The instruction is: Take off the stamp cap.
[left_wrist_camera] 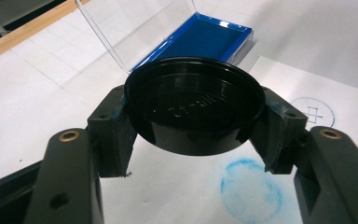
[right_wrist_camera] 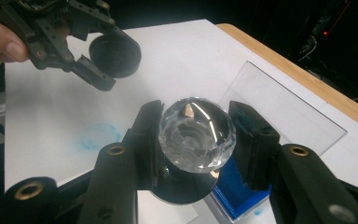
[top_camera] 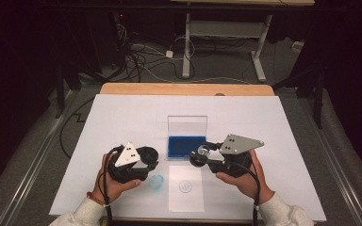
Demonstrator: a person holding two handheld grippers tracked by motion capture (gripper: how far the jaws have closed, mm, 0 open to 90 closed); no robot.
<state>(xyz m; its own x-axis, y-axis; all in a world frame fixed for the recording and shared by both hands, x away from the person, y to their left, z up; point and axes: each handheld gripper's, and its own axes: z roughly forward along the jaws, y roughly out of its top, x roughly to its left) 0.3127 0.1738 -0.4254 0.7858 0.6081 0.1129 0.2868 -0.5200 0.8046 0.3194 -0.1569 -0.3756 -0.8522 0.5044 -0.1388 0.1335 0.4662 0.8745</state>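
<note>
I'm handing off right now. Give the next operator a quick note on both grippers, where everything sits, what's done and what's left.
Left gripper: shut on the black round cap, held off the table.
Right gripper: shut on the stamp's clear faceted knob, over the near edge of the blue ink pad, whose clear lid stands open.
Done: cap off; one stamped mark on the small paper sheet; a blue ring smudge beside it.
Left: probably inking and stamping again, then recapping.

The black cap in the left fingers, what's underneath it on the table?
White sheet with a smudged blue ink ring shows just below the black cap. The cap hides whatever lies straight under it.
</note>
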